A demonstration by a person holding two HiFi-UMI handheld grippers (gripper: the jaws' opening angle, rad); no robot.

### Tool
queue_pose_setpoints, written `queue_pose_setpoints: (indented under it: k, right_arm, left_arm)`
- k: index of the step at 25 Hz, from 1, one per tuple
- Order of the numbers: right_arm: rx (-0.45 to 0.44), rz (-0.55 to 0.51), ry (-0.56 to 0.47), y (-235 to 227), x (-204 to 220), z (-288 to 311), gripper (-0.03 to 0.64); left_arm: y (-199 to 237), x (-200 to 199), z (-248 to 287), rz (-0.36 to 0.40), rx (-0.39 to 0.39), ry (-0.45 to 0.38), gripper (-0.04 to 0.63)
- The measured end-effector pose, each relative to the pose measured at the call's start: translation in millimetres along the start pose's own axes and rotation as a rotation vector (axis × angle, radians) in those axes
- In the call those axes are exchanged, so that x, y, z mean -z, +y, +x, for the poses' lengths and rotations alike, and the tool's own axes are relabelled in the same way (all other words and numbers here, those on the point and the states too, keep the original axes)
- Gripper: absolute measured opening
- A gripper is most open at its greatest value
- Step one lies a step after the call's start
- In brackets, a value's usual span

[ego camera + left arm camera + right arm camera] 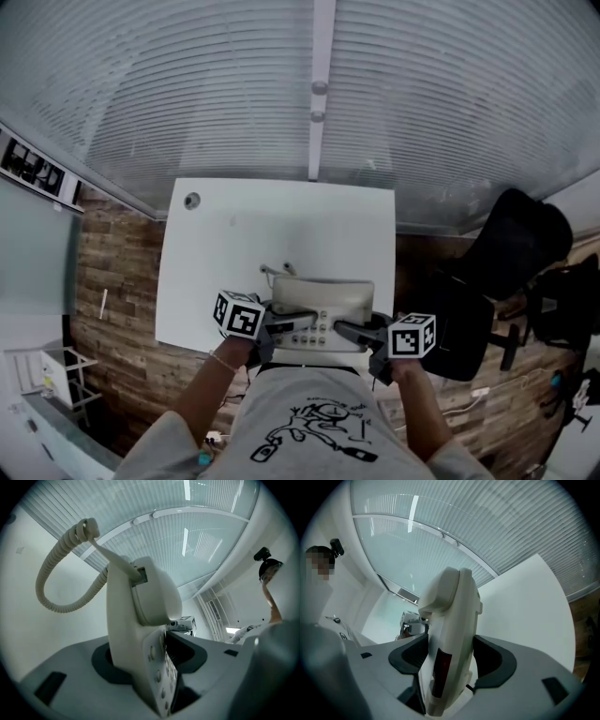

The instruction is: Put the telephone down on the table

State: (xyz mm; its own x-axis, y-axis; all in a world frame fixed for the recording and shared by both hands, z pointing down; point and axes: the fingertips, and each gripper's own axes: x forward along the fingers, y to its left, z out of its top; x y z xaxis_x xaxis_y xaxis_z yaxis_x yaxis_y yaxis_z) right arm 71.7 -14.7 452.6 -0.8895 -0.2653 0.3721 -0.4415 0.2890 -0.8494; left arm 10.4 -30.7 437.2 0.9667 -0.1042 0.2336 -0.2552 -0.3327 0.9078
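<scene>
- A cream plastic push-button desk telephone hangs between two hand-held tools at the near edge of a white rectangular desk. The task looks to be in its last stretch, with the set-down itself not yet done.
- The left gripper is clamped on the telephone's left end, dark pads pressed to both faces of the body. The right gripper grips the opposite end the same way.
- No view shows whether the telephone's base touches the desk. Given the firm two-sided hold, lowering and release probably remain.
- The beige coiled handset cord loops out from the telephone's far side and could drag or snag as it comes down.
- Open room is generous: the desk ahead is bare apart from a small round grey cable port near the far left corner.
- The near edge, right under the telephone, is the likely hazard. A black office chair stands near the desk's right side, clear of the telephone.
</scene>
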Motion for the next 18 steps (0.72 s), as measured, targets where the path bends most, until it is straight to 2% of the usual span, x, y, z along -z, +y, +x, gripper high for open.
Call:
queue_pose_setpoints:
  k: [18]
  right_arm:
    - [0.036,0.041,0.016,-33.2,-4.0,14.9,0.316]
  left_arm:
    - [37.1,-5.3,11.2,-0.041,0.024,0.018,0.218]
